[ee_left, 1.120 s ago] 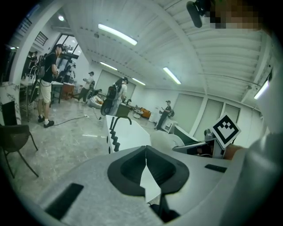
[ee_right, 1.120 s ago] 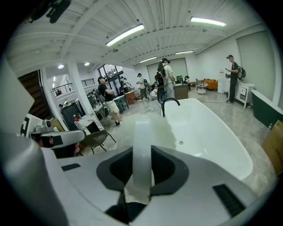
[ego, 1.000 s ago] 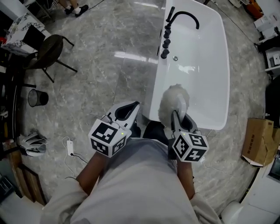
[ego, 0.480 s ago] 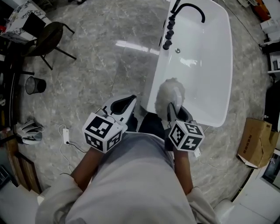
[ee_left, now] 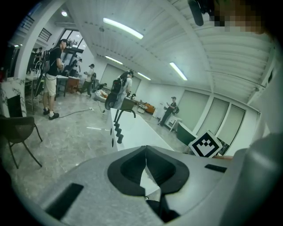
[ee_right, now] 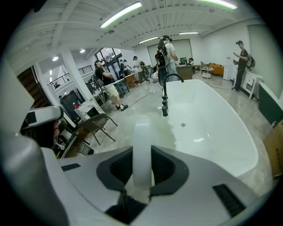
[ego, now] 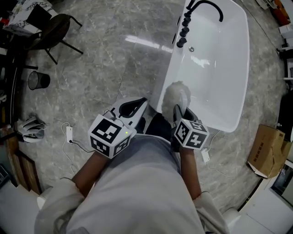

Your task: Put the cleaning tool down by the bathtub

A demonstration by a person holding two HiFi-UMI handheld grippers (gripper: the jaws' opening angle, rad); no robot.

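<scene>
A white bathtub (ego: 219, 68) with a black faucet (ego: 201, 5) fills the upper right of the head view. My right gripper (ego: 181, 112) is shut on the white handle (ee_right: 142, 150) of a fluffy white cleaning tool (ego: 176, 97). The tool's head hangs over the tub's near left rim. My left gripper (ego: 133, 106) hovers over the floor just left of the tub's near corner. In the left gripper view its jaws (ee_left: 146, 152) meet at the tips with nothing between them.
A dark chair (ego: 50, 32) and a wire bin (ego: 39, 80) stand on the grey marble floor at the left. A white adapter with its cable (ego: 69, 134) lies near my left arm. A cardboard box (ego: 265, 151) sits right of the tub. Several people stand far off.
The tub has slid up and to the right in the head view. Both grippers keep their grip and spacing, and the tool's head stays by the tub's near rim.
</scene>
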